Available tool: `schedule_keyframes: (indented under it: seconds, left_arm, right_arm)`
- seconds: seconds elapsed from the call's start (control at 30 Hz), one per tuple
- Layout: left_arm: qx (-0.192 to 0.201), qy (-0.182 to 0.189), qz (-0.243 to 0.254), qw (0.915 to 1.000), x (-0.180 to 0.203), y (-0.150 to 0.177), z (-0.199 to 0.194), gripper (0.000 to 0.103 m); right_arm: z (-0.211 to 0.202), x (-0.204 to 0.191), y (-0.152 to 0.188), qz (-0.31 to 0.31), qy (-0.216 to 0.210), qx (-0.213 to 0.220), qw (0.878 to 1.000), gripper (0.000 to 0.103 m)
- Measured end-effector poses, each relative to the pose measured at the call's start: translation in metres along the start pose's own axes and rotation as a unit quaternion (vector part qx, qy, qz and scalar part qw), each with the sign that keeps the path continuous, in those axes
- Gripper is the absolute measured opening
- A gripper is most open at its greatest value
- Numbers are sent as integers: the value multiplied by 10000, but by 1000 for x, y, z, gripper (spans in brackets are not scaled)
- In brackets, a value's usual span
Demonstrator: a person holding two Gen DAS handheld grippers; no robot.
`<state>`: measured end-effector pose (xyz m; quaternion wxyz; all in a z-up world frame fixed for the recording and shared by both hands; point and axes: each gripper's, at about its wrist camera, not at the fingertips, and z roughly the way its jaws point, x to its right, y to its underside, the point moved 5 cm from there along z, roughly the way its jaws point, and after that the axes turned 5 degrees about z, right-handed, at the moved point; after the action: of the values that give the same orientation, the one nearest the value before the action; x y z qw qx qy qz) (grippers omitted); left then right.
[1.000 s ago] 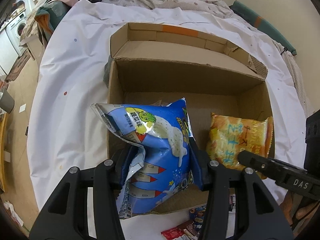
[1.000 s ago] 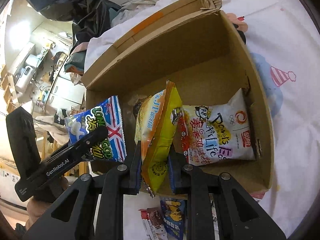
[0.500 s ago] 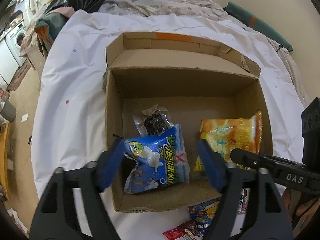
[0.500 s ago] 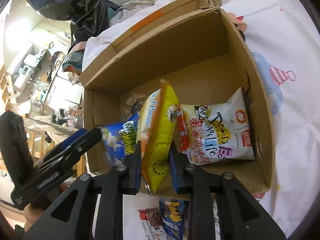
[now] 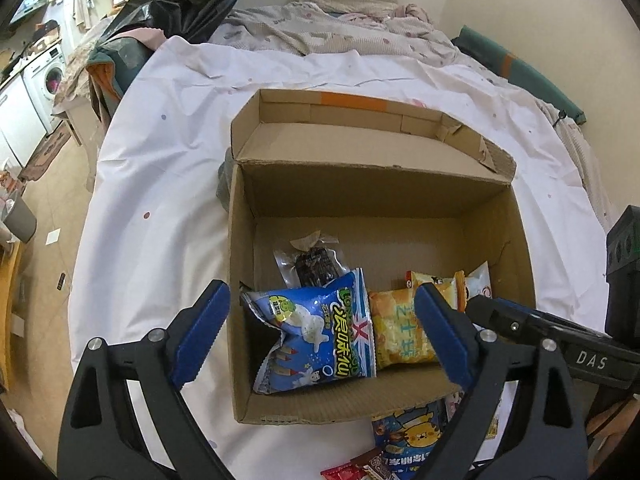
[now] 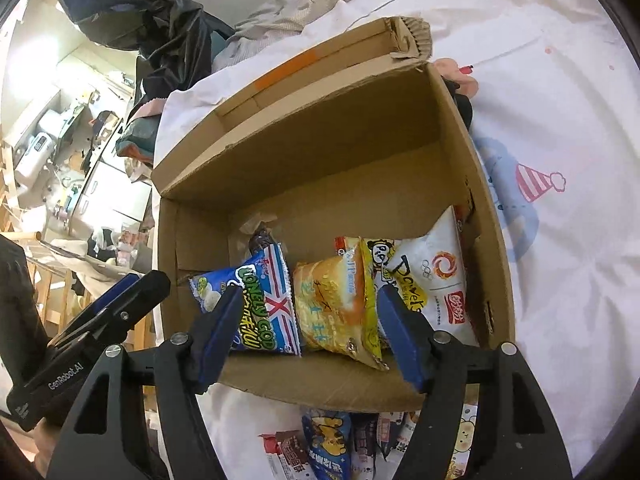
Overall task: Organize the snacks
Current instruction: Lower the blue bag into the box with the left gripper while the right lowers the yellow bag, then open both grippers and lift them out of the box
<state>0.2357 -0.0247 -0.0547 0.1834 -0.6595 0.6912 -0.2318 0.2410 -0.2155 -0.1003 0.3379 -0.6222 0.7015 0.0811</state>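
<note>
Both grippers hover, fingers spread: left gripper (image 5: 320, 328) above the blue snack bag (image 5: 320, 332), right gripper (image 6: 306, 334) above the orange snack bag (image 6: 332, 308) in the brown cardboard box (image 5: 360, 196).

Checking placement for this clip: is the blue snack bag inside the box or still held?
Inside. The blue snack bag lies in the cardboard box; the left claw is open, touching nothing.

A white sheet (image 5: 168, 184) covers the bed. A washing machine (image 5: 46, 80) stands at left on a beige tiled floor (image 5: 48, 216).
</note>
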Motion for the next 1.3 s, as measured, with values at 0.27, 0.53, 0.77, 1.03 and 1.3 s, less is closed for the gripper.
schedule_keyframes:
  seconds: [0.27,0.53,0.77,1.03,1.3]
  left_arm:
    - [209,-70,-98,9997,-9,4,-16,92]
    - [363,-268,-94,9989,-12,7,-31,92]
    - [556,-291,-38,9980,-10,17,-48,92]
    - [535,-522,84,9972,-8,36,-61,92]
    - [278,-602,-89,9978,-16,63,-63,92]
  right_arm:
    - [-19,-10,0,-267,225,417,9985,80]
    - [-40,-11,6,-300,271,689,9968,84]
    - [-58,-13,16,-259,247,801,9961,84]
    - [-69,-13,38,-379,310,826,9954,85]
    - [-86,0,59,-306,401,856,9951,85]
